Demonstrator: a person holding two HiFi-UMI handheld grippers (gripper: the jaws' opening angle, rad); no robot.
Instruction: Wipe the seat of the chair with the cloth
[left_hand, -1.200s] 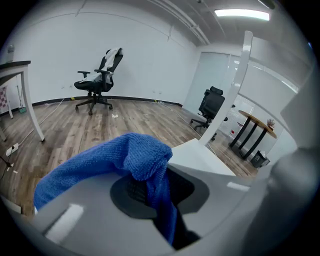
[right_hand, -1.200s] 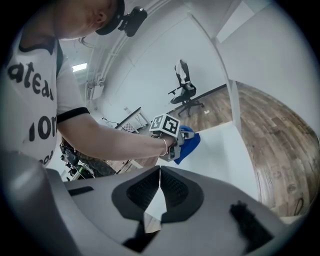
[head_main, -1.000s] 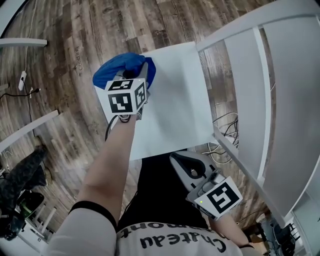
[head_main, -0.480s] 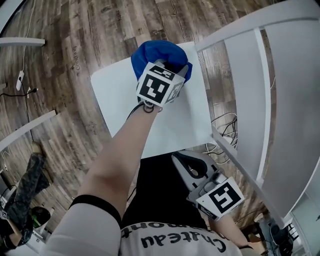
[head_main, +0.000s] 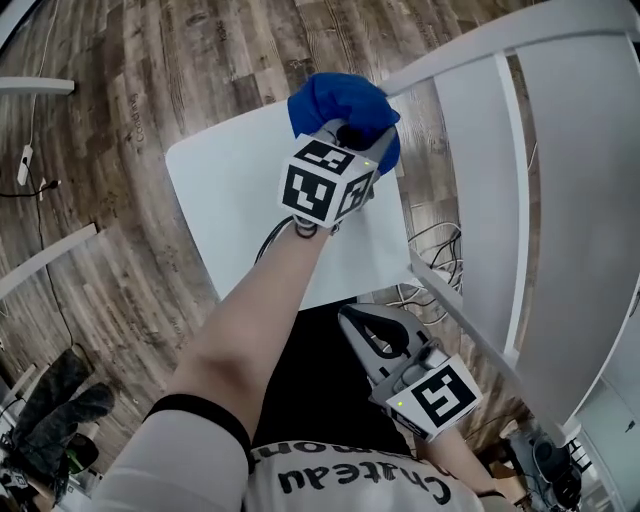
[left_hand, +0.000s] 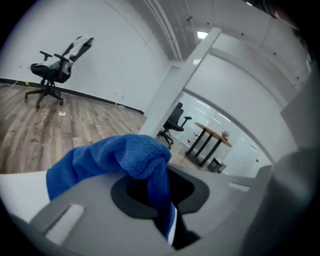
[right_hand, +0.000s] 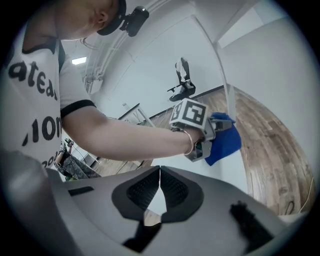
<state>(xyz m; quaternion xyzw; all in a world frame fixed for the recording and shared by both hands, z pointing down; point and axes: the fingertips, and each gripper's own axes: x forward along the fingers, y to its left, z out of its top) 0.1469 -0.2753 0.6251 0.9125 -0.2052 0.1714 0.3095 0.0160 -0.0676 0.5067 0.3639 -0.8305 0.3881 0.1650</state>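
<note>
Left gripper (head_main: 352, 138) is pinched shut on the blue cloth (head_main: 340, 100): one fold is clamped between the jaws, and the rest is bunched over and ahead of the fingertips. Gripper and cloth are set down on the white chair seat (head_main: 230, 190) at its far corner, just beside the backrest (head_main: 480, 180), which rises to the gripper's right. Most of the seat lies bare to the gripper's left and behind it, toward the person. In the left gripper view the cloth (left_hand: 115, 155) is draped across the jaw opening, with a strip hanging down through it.

The right gripper (head_main: 365, 330) is held well behind the left one, off the near edge of the seat and close to the person's body. Its jaws are pressed together at the tips, and nothing is held between them. Ahead of it the cloth (right_hand: 225, 142) is seen on the seat, well apart from it. A wooden floor (head_main: 120, 120) is spread below both grippers.
</note>
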